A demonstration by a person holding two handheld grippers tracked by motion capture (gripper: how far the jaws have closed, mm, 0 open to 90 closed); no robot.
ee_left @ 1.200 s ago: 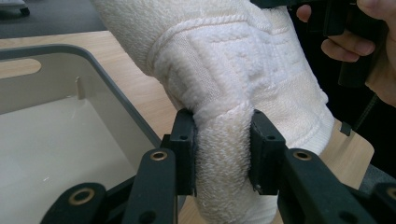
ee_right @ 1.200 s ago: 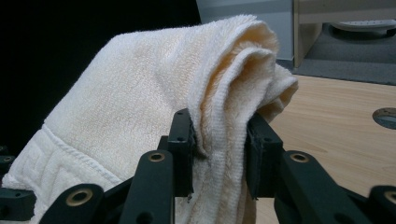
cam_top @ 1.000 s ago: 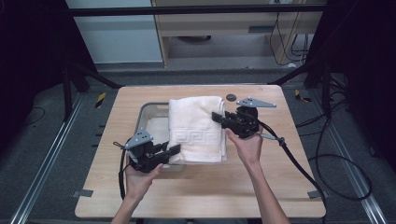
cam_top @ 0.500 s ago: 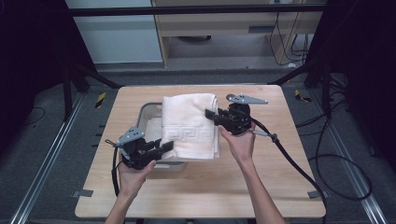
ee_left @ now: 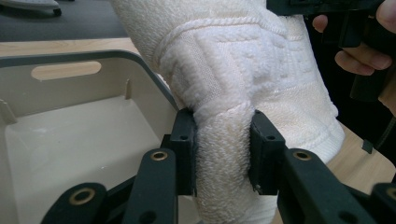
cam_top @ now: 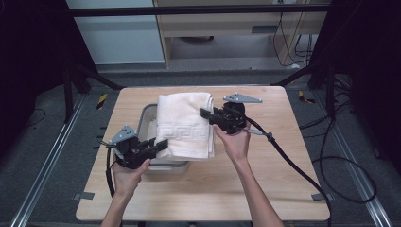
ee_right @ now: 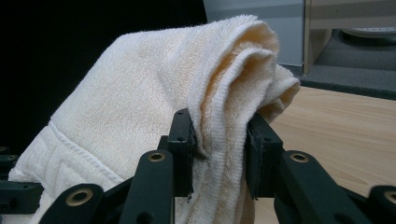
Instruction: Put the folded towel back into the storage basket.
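A folded cream towel with a woven key-pattern band hangs lifted over a shallow beige bin on the wooden table. My left gripper is shut on the towel's near left edge; in the left gripper view the cloth bunches between its jaws, above the bin's hollow. My right gripper is shut on the towel's right edge, and the right gripper view shows thick folds pinched between its jaws.
The wooden table has bare room at the front and right. A black cable trails from the right gripper across the table's right side. Dark floor and metal rails surround the table, with a cabinet behind it.
Both grippers have carried the towel leftward and up over the bin. The left hand has shifted left along the bin's front; the right hand has followed toward the middle.
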